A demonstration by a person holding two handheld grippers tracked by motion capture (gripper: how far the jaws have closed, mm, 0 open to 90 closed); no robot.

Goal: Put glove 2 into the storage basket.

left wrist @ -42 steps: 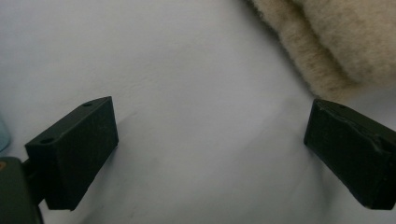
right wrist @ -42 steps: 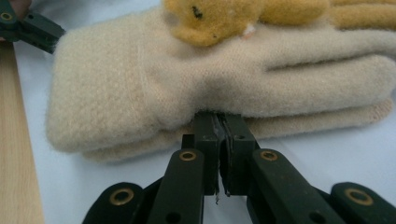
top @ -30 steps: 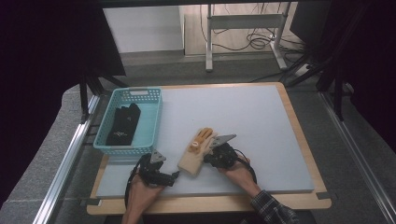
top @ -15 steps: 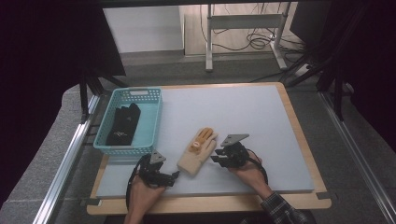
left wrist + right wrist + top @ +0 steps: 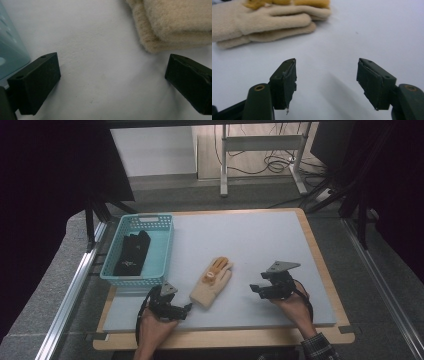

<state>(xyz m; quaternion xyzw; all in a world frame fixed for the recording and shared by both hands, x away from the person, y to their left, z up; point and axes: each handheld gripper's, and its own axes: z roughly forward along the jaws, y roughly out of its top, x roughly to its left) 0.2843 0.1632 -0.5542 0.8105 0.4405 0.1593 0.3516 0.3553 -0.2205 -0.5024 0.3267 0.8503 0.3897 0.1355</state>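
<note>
A: Cream glove [image 5: 212,283] with orange fingers, flat on the grey mat [image 5: 260,240], lower middle of the high view. Cuff toward the bottom edge, fingers angled up and right. Touched by nothing.

B: Looks like two layers in the right gripper view, upper left there: one cream piece stacked on another [image 5: 262,23]. Possibly a pair laid together; hard to say for certain.

A: Agreed. Next outward, the left gripper [image 5: 172,307], lower left of the glove, just beside the cuff. Jaws spread wide, nothing between them. In its own view, bare mat in the gap and the glove's fuzzy edge [image 5: 172,22] at the upper right, apart from the right-hand jaw.

B: Probably lined up that way for a pinch at the cuff, the thickest and easiest edge to catch. A guess only.

A: Right gripper [image 5: 260,289], to the right of the glove with a clear stretch of mat between. Also released, jaws wide apart, empty. Pointed toward the glove, judging by its own view.

B: Held off to the side, likely to leave room for the left hand [image 5: 155,327].

A: Farther out, the blue basket [image 5: 162,250] at middle left of the high view, on the mat's left edge. Dark glove [image 5: 131,254] lying inside.

B: Suggests a sorting job, basket as the target. Corner of it visible at the left edge of the left gripper view [image 5: 10,52], so close at hand.

A: Wooden tabletop [image 5: 320,245] bordering the mat; floor, cables and a desk frame beyond, top of the frame.
</note>
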